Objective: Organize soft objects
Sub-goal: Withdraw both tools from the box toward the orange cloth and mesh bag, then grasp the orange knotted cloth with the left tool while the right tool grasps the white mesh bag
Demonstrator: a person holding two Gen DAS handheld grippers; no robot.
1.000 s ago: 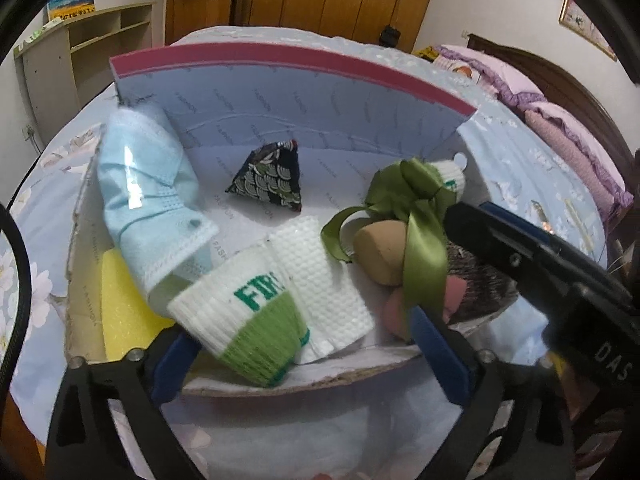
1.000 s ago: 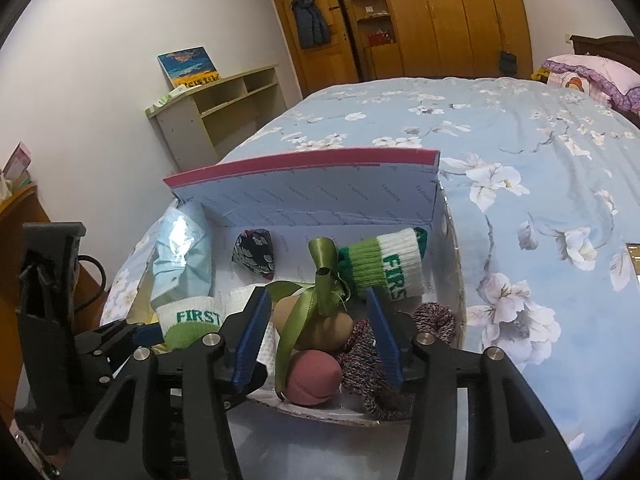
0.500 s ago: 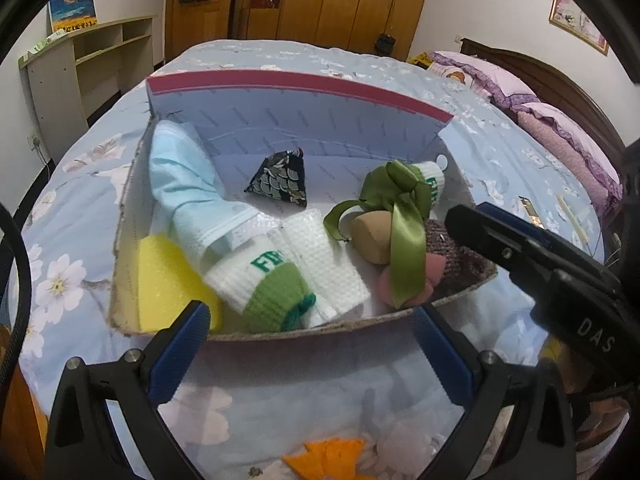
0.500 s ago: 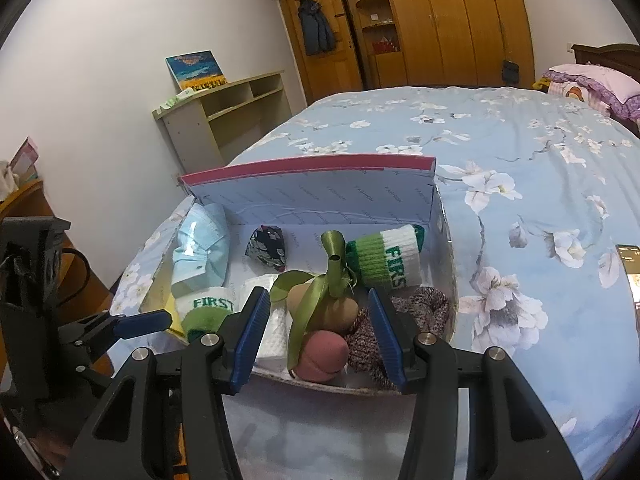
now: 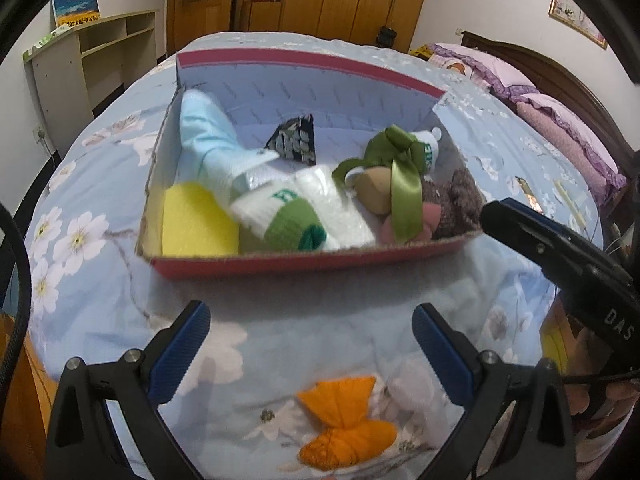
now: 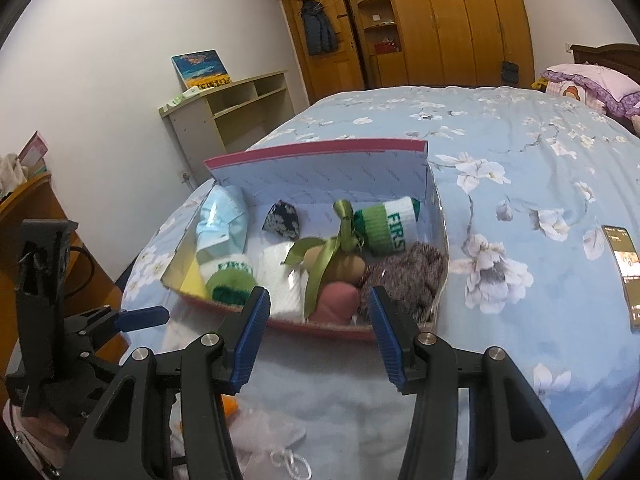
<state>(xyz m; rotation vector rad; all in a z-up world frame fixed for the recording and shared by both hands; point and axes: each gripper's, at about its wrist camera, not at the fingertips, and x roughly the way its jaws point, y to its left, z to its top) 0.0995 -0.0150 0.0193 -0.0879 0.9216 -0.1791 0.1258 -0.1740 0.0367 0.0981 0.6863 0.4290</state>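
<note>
Landmark: red cardboard box (image 5: 304, 266) with pale blue lining, open top, sitting on the floral bedspread (image 6: 520, 152).

Box contents, by position inside the box: yellow sponge (image 5: 196, 220) in the near-left corner; light blue face mask (image 5: 208, 136) along the left wall, above the sponge; white-and-green sock (image 5: 280, 216) just right of the sponge, lying against a white folded cloth (image 5: 332, 200). Dark patterned pouch (image 5: 294, 142) near the back wall, centre. Green ribbon (image 5: 400, 184) drapes over a tan round piece (image 5: 372, 192) and a pink round piece (image 5: 428, 220) right of centre. Second sock (image 6: 390, 222) at the back right. Brown knit item (image 6: 404, 276) in the near-right corner.

Outside the box, on the bedspread in front of its near wall: orange bow (image 5: 344, 424).

Left gripper (image 5: 312, 354): jaws spread wide, nothing between the pads, positioned in front of the box, above the bow. Right gripper (image 6: 316, 336): jaws spread, empty, at the box's near wall.
</note>
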